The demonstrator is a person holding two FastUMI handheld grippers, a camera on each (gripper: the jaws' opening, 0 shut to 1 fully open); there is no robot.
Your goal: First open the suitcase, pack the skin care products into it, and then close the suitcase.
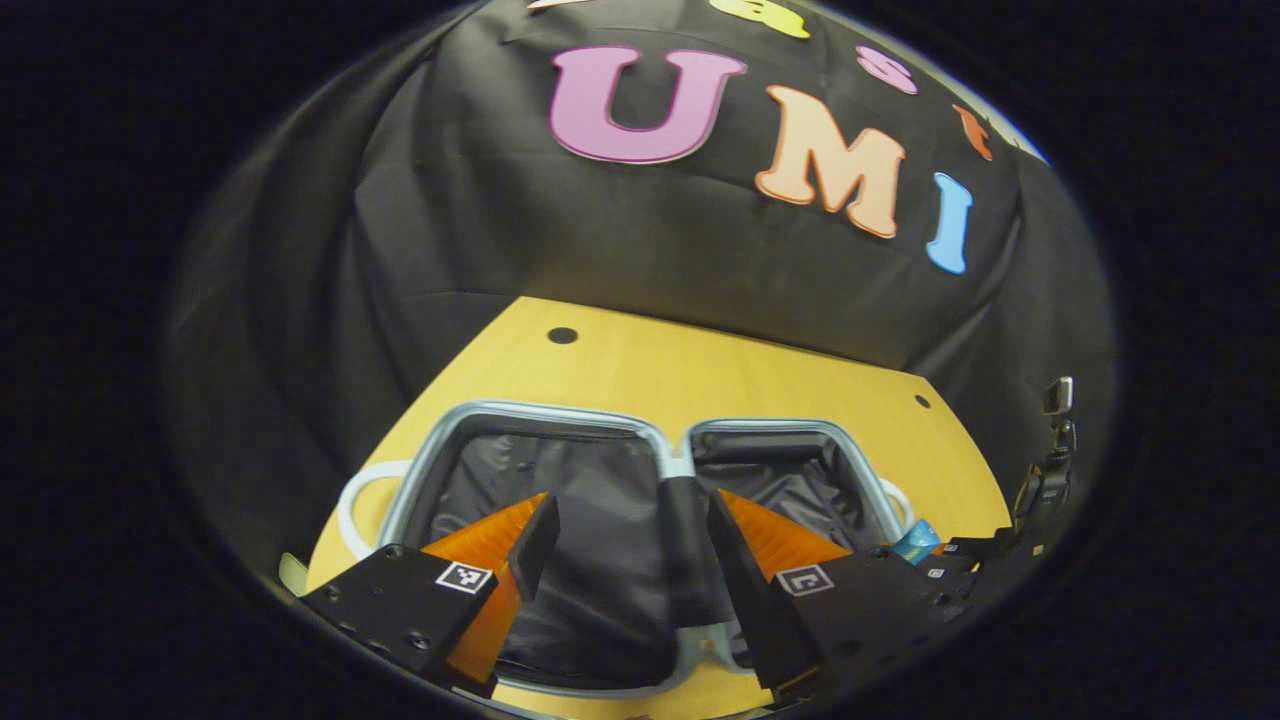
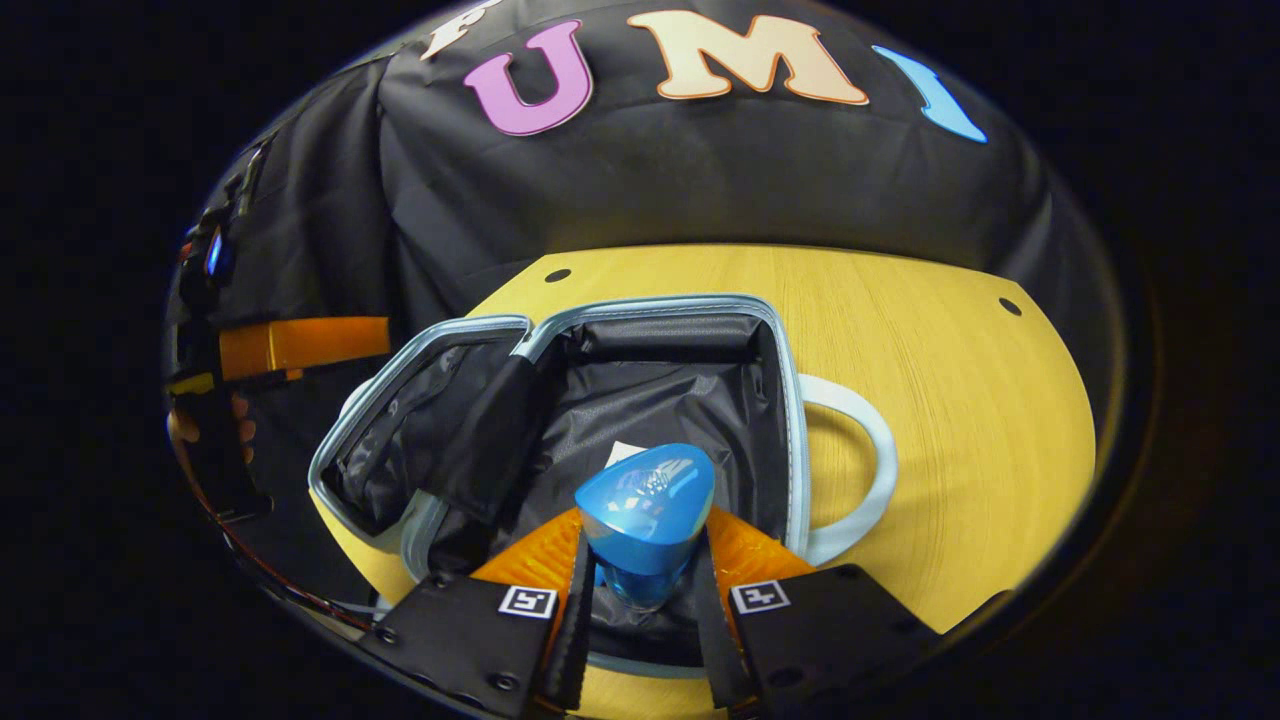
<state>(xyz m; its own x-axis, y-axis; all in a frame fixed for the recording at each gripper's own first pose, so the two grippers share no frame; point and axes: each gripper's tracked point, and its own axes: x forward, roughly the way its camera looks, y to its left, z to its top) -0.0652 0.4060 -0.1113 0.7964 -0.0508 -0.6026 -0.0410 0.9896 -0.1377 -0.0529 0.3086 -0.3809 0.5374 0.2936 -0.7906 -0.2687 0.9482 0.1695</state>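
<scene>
Packing step: right gripper (image 2: 640, 590) pinches the blue bottle (image 2: 645, 520) over the open suitcase (image 2: 790, 400); left gripper (image 1: 625, 560) hovers spread, empty. Next: lower bottle into compartment, release.

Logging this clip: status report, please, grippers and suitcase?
Right gripper shut on blue bottle, over the open suitcase. Left gripper open, empty, over the suitcase lining. Nothing seen in the way.
</scene>
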